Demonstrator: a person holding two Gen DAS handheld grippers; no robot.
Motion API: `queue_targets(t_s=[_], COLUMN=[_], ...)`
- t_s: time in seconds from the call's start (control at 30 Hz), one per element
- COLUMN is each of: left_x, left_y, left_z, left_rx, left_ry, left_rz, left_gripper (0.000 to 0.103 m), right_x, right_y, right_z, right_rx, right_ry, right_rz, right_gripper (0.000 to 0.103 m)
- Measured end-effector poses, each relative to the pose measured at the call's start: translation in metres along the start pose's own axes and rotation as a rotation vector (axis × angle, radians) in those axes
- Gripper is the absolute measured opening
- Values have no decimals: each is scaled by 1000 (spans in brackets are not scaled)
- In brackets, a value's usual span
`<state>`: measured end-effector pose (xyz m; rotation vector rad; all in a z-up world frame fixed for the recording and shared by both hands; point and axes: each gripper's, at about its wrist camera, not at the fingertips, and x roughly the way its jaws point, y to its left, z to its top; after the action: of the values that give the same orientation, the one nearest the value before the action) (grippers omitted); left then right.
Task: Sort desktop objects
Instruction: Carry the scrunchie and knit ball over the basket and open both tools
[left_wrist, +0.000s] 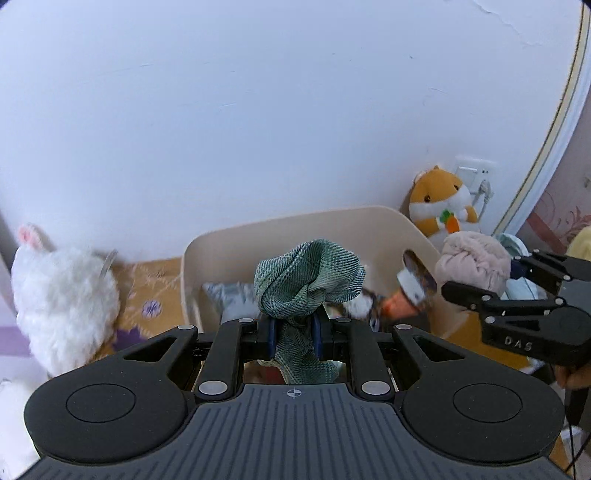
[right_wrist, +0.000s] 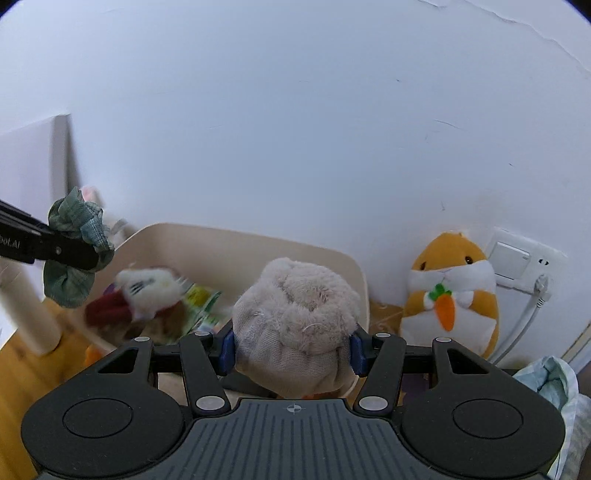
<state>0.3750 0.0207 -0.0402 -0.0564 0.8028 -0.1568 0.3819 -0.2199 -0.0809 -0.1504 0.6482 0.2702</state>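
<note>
**Two soft items carried above the storage bin**

The left gripper (left_wrist: 294, 338) is clamped on a green plaid cloth (left_wrist: 308, 278); its blue pads pinch the fabric's narrow waist, so the bunched upper part bulges beyond the fingertips and a tail hangs below, toward the camera. The right gripper (right_wrist: 291, 349) grasps a beige fleecy bundle (right_wrist: 295, 314), seemingly a rolled sock or small hat, with jaws standing about half apart and a pad pressed against each flank. Both items hang clear of the desk, in front of and above the cream plastic bin (left_wrist: 295, 225), which already holds blurred toys and packets. In the left wrist view, the right gripper (left_wrist: 517, 273) and its bundle (left_wrist: 472, 260) sit just beside the bin's right wall; in the right wrist view, the left gripper (right_wrist: 55, 247) with its cloth (right_wrist: 75, 251) appears over the bin's left corner.

Step in hand, by judgement: transport of two picked items toward their sorting place. The next move calls for choosing each item's destination, bringing each gripper over it, and opening the jaws only there; the cloth's loose tail may snag on the bin rim.

An orange hamster plush (right_wrist: 452, 291) and a white rabbit plush (left_wrist: 62, 299) stand outside the bin, against the wall.
</note>
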Motion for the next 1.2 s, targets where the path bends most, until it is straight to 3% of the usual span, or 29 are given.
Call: queue_targets(t_s=[0.13, 0.27, 0.37, 0.53, 0.6, 0.63, 0.67, 0.73, 0.83, 0.9, 1.0, 1.2], left_x=[28, 57, 75, 90, 93, 94, 94, 91, 87, 85, 76, 45], left_y=[-12, -17, -15, -19, -19, -18, -17, -15, -12, -9, -5, 8], left_z=[12, 17, 16, 13, 13, 14, 14, 14, 13, 12, 10, -3], left_rx=[-16, -95, -152, -138, -137, -141, -148, -163, -160, -146, -105, -87], left_ry=[-4, 17, 53, 63, 62, 62, 59, 42, 32, 45, 33, -3], left_rz=[22, 56, 29, 43, 45, 47, 51, 79, 99, 104, 117, 89], left_gripper=[18, 19, 21, 24, 31, 44, 63, 79, 81, 81, 81, 81], right_x=[19, 35, 48, 66, 69, 70, 70, 71, 72, 69, 63, 38], right_y=[-4, -4, -5, -2, -2, -2, -2, 0, 8, 15, 23, 27], right_z=[6, 9, 9, 5, 6, 6, 6, 7, 8, 6, 3, -4], right_rx=[26, 34, 47, -12, -15, -14, -15, -25, -71, -110, -140, -111], right_ry=[16, 31, 52, 83, 86, 87, 89, 96, 91, 72, 47, 5], right_rz=[-56, -75, -63, -71, -70, -68, -65, -57, -42, -62, -54, -51], right_gripper=[53, 53, 54, 55, 56, 56, 58, 68, 74, 87, 98, 103])
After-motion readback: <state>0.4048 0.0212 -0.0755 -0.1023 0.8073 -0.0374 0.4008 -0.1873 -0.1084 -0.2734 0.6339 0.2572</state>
